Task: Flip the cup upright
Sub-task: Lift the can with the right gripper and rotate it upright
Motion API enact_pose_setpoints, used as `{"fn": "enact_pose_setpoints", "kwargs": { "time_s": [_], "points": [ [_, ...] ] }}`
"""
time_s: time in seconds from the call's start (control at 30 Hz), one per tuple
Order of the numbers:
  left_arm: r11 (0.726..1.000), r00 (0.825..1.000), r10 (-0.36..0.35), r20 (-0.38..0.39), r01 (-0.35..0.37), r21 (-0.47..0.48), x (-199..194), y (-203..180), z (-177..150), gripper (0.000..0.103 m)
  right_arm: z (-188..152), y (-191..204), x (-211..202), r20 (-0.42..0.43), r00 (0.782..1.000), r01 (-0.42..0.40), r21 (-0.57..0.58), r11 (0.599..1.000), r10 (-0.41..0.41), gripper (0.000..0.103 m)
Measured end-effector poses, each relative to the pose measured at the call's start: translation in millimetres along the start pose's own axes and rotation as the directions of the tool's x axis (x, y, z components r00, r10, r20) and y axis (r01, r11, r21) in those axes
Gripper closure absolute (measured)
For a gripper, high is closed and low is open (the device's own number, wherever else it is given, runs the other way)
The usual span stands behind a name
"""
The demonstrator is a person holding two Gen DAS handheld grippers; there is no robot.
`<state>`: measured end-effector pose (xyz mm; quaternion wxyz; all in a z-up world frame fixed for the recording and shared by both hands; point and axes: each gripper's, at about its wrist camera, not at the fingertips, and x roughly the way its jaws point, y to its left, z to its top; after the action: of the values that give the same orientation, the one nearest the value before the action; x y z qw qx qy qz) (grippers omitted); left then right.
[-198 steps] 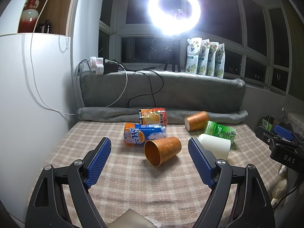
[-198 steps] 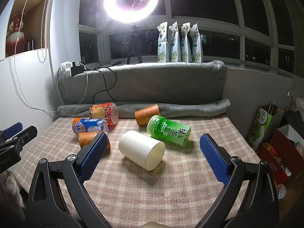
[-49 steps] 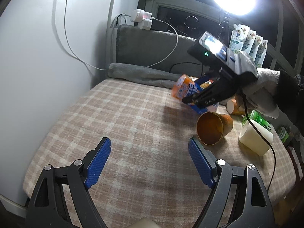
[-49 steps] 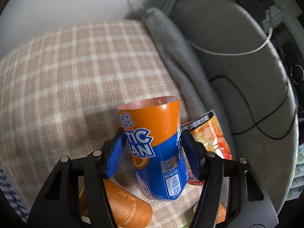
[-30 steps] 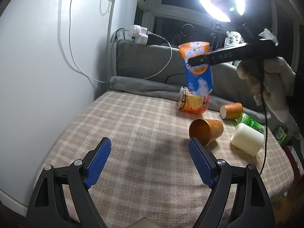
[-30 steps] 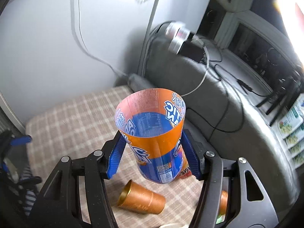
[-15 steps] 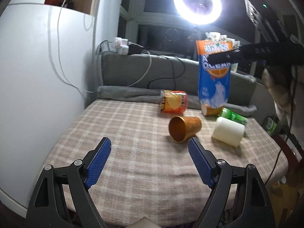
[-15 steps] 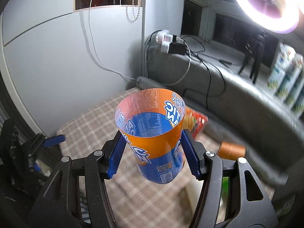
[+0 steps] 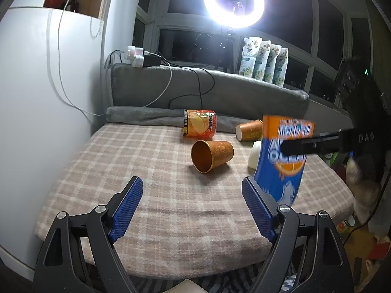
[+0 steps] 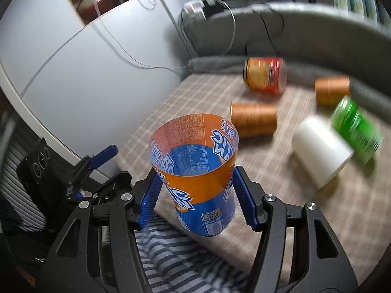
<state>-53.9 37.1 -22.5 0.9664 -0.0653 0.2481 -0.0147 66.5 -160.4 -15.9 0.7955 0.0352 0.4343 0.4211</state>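
Checked cloth (image 9: 158, 161) is covering the surface in the left wrist view, with a grey bolster (image 9: 146, 114) along the back and a ring light (image 9: 233, 1) glaring above. The left gripper (image 9: 193, 206) is hovering over the near edge, its blue fingers (image 9: 127, 207) spread wide and holding nothing. Ahead, a copper cup (image 9: 211, 155) is lying on its side, mouth toward the camera; a red can (image 9: 199, 127), a second copper cup (image 9: 249, 130) and a white cup (image 9: 255, 155) are lying behind it. At the right, the blue cup (image 9: 283, 156) is standing mouth-up and blurred, with a dark finger of the right gripper crossing its waist.

Seen from the right wrist, the right gripper (image 10: 195, 197) is clamping the blue cup (image 10: 195, 171) at mid-height, one pad on each side, the open mouth facing up. The cup's base is sitting over the cloth's near edge, and striped fabric (image 10: 185, 256) is showing below (whether the base is touching anything cannot be told). A green bottle (image 10: 354, 129) is lying beside the white cup (image 10: 320, 151).

The risk, as I judge it, is in the landing spot: letting go this close to the edge on soft, uneven cloth could be tipping the tall, thin-walled cup over or off the side. Squeezing too hard could also be denting the wall, so that it springs sideways on release.
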Motion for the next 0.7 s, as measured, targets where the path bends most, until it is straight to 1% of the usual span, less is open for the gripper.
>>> {"fn": "enact_pose_setpoints", "kwargs": {
  "time_s": [0.13, 0.27, 0.33, 0.47, 0.63, 0.7],
  "points": [
    [0.999, 0.999, -0.03, -0.031, 0.029, -0.029, 5.3, 2.7, 0.4, 0.02, -3.5, -22.8, 18.5, -0.053, 0.997, -0.044, 0.104, 0.994, 0.049, 0.042],
    [0.999, 0.998, -0.034, -0.045, 0.033, -0.039, 11.1, 2.6, 0.0, 0.02, -3.4, -43.0, 37.8, -0.095, 0.994, -0.039, 0.176, 0.984, 0.057, 0.042],
    [0.998, 0.998, -0.039, -0.051, 0.037, -0.041, 13.5, 2.1, 0.5, 0.02, -1.2, -51.5, 45.7, -0.107, 0.993, -0.021, 0.195, 0.981, 0.043, 0.041],
    [0.998, 0.997, -0.049, -0.058, 0.046, -0.049, 19.1, 3.0, 3.8, 0.02, 4.8, -64.1, 52.8, -0.112, 0.992, -0.028, 0.222, 0.975, 0.054, 0.04],
    [0.995, 0.994, -0.074, -0.077, 0.069, -0.074, 28.4, 6.2, 8.0, 0.02, 13.1, -68.8, 61.8, -0.12, 0.993, 0.022, 0.21, 0.977, 0.003, 0.038],
    [0.994, 0.992, -0.086, -0.089, 0.079, -0.08, 33.2, 6.9, 9.1, 0.02, 14.9, -70.9, 64.0, -0.119, 0.993, 0.024, 0.211, 0.977, 0.001, 0.038]
  ]
}}
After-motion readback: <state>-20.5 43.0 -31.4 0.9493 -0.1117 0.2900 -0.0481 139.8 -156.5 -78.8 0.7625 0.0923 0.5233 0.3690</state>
